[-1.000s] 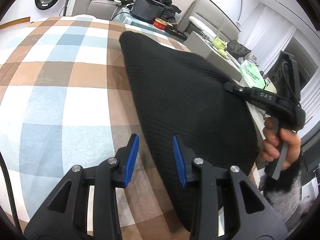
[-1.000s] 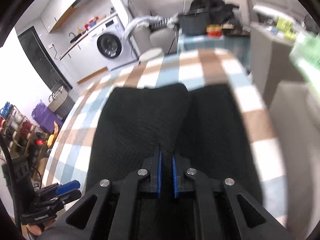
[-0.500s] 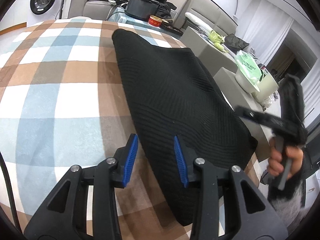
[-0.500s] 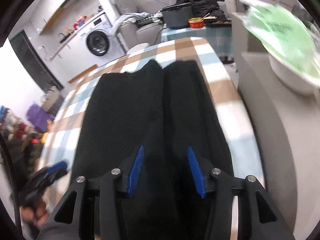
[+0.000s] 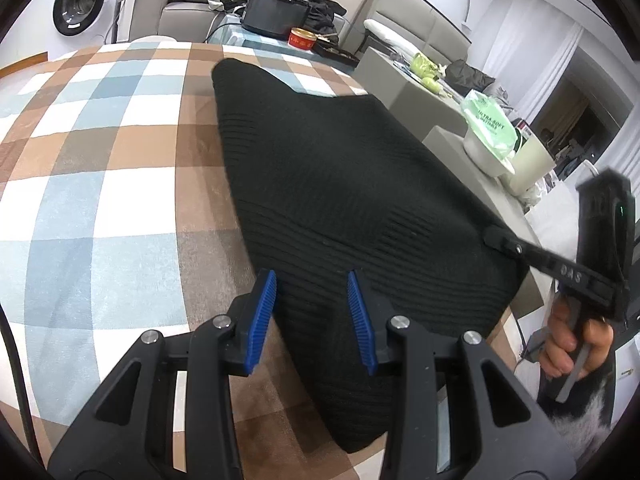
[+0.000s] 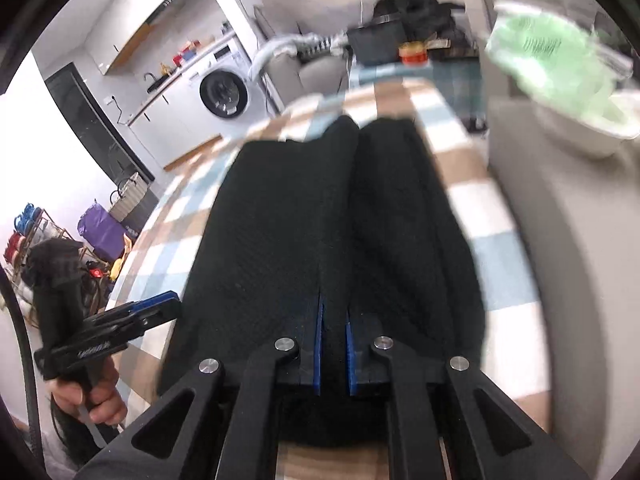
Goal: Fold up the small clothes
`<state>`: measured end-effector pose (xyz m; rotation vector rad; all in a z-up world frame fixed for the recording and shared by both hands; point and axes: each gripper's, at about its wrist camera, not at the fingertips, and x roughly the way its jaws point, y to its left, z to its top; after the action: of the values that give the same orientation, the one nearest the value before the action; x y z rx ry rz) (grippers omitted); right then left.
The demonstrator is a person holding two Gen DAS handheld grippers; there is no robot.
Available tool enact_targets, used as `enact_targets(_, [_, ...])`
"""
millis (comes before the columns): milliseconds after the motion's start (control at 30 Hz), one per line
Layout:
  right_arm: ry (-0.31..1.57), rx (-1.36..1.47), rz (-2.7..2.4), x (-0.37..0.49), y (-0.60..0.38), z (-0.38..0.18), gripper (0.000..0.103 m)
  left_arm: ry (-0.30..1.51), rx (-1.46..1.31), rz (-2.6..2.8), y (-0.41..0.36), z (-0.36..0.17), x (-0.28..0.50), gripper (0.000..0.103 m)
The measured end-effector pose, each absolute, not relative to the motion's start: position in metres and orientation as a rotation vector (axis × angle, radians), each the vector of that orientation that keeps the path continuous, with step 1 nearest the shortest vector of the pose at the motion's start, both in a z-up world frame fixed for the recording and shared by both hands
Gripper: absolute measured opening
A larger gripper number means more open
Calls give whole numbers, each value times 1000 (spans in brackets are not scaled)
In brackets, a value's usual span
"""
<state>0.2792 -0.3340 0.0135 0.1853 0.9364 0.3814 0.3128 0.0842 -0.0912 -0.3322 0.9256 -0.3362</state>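
Observation:
A black knit garment [image 5: 340,184] lies lengthwise on the checked tablecloth [image 5: 100,184], with a lengthwise fold line down its middle in the right wrist view [image 6: 280,232]. My left gripper [image 5: 312,312] is open and straddles the garment's left edge near its near corner, pads not pressing. It also shows at the left of the right wrist view [image 6: 172,304]. My right gripper [image 6: 334,344] is shut on the black fabric at the near end. In the left wrist view the right gripper's tip [image 5: 492,236] sits on the garment's right edge, held by a hand [image 5: 572,340].
A grey side unit with a white bowl and a green packet [image 5: 486,120] stands close along the table's right edge. A black box [image 5: 276,16] and a red tin [image 5: 302,38] sit beyond the far end. A washing machine [image 5: 76,4] is at the far left.
The right gripper opened, drew back toward the garment's near end and shut again on the fabric. The left gripper has stayed open at the left edge.

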Motion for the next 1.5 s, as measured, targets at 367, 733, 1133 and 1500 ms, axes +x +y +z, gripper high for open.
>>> enact_targets(367, [955,198,246,285,-372,2,29,955,-313,-328,79,-100,317,33])
enact_targets(733, [933,153,280,299,-365,1,5,959,-324,-334,83,-101,319,33])
enact_targets(1133, [977,176,128,301,-387,-17,39,986,-350,-357,82,-111,320,33])
enact_targets(1500, [1018,141,221,317,-376,-30,21,979,-378,-317,71,-121,336,25])
